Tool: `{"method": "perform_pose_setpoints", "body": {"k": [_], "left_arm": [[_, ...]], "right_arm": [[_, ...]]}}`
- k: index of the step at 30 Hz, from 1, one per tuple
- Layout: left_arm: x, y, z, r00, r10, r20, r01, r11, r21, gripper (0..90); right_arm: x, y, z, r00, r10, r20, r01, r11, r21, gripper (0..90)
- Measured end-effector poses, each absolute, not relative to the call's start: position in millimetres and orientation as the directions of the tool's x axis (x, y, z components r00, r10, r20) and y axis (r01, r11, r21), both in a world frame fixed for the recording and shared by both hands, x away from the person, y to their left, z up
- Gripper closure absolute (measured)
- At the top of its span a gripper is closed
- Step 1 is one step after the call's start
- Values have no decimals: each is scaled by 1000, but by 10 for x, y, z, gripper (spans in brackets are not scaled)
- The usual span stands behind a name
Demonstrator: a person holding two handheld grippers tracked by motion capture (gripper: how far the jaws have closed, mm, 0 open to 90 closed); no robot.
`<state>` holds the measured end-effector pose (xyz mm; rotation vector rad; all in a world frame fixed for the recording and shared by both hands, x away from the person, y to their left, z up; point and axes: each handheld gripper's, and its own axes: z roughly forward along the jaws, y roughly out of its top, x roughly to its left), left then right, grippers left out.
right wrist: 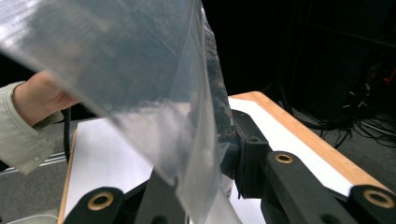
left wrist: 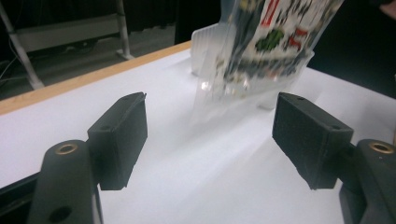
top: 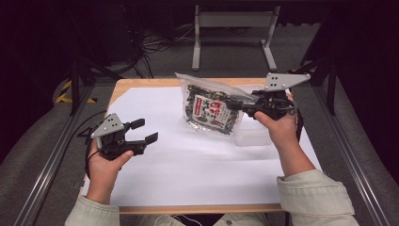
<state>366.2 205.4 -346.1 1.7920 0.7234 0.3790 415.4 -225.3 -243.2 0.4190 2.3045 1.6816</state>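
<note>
A clear plastic bag (top: 211,106) with a printed snack packet inside hangs lifted over the table's far right part. My right gripper (top: 234,102) is shut on the bag's upper right edge. Up close in the right gripper view the clear film (right wrist: 154,98) runs between the jaws. My left gripper (top: 144,131) stands open low over the white sheet at the left, nothing between its pads (left wrist: 306,135). In the left gripper view the bag (left wrist: 261,51) hangs ahead, well apart from the jaws.
A white sheet (top: 188,160) covers most of the wooden table (top: 141,83). A clear plastic tray (top: 254,136) lies on the sheet below the bag. Metal rails run along both sides of the table, and a stand's legs (top: 197,47) are on the floor behind.
</note>
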Motion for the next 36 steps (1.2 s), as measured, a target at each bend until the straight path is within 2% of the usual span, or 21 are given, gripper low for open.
{"method": "perform_pose_setpoints", "body": {"k": [13,18,24,30,36], "left_arm": [[3740,2139,-3741,756,649,-81,308,-244,919,279],[3785,2154,-3852,750,653,-106,339,-241,909,233],[3813,2170,-3927,735,671,-97,342,-244,908,179],[3829,2165,-3972,724,682,-105,353,-235,906,84],[3834,2168,-3990,726,682,-90,347,-250,904,62]], "right_arm": [[4271,-2466,-2269,-888,457,-51,88,278,957,765],[4313,-2559,-2217,-866,496,-63,90,278,956,765],[4354,-2694,-2183,-833,548,-73,96,274,957,765],[4416,-2836,-2169,-789,607,-92,100,276,956,765],[4464,-2922,-2157,-756,645,-112,105,287,952,765]]}}
